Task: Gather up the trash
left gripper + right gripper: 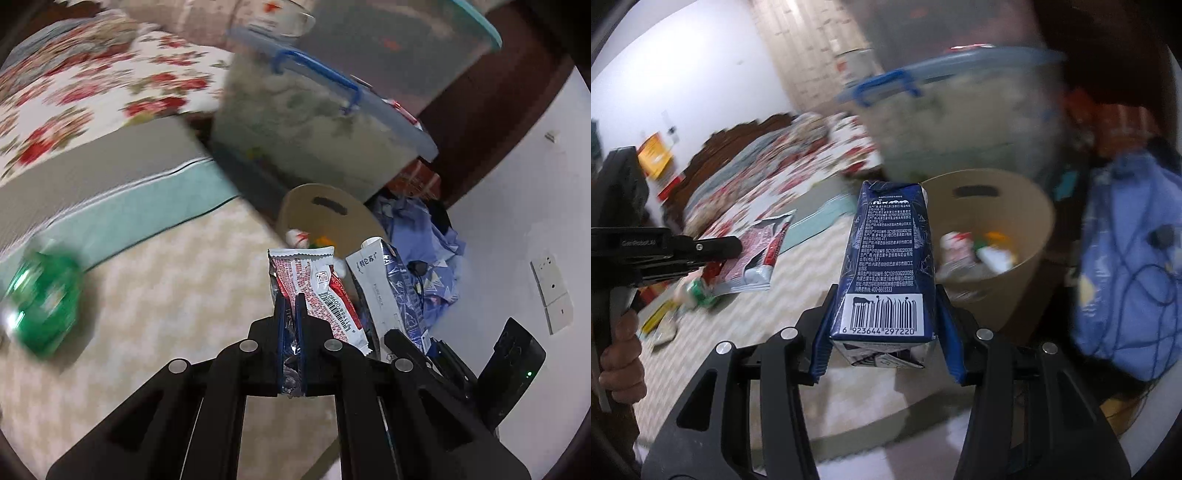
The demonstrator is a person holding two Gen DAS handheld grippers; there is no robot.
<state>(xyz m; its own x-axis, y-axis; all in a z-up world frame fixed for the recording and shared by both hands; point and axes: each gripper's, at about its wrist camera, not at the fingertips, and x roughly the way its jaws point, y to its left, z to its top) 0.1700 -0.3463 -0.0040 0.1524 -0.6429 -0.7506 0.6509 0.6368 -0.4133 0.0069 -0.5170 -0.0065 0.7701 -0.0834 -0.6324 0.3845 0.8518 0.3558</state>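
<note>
A: We've got the left gripper (290, 306) clamped tight on a red-and-white snack wrapper (317, 291); the blue pads are nearly together with only the crinkled foil between them, and the wrapper sticks up past the fingertips, barcode facing us.

B: And on our right side, the right gripper (884, 314) is closed about halfway onto a dark blue milk carton (890, 258). The pads press on its two narrow sides, and the carton stands upright with its barcode panel toward the camera.

A: From our left wrist view that same carton shows just right of the wrapper, white face turned to us. Both pieces sit in front of the tan trash bin (295, 210).

B: From the right wrist view we see the bin's rim (1045, 206) behind and right of the carton, with scraps already lying inside, red, white and orange, too blurred for us to name.

A: Off to our left a green bottle (44, 295) lies on the pale patterned floor (166, 295), well apart from the bin, blurred.

B: Behind the bin we see a clear storage box with a blue handle (886, 86), and a heap of blue cloth (1126, 258) beside the bin on its right. The left gripper shows at our left edge, a hand (620, 354) on its grip.
</note>
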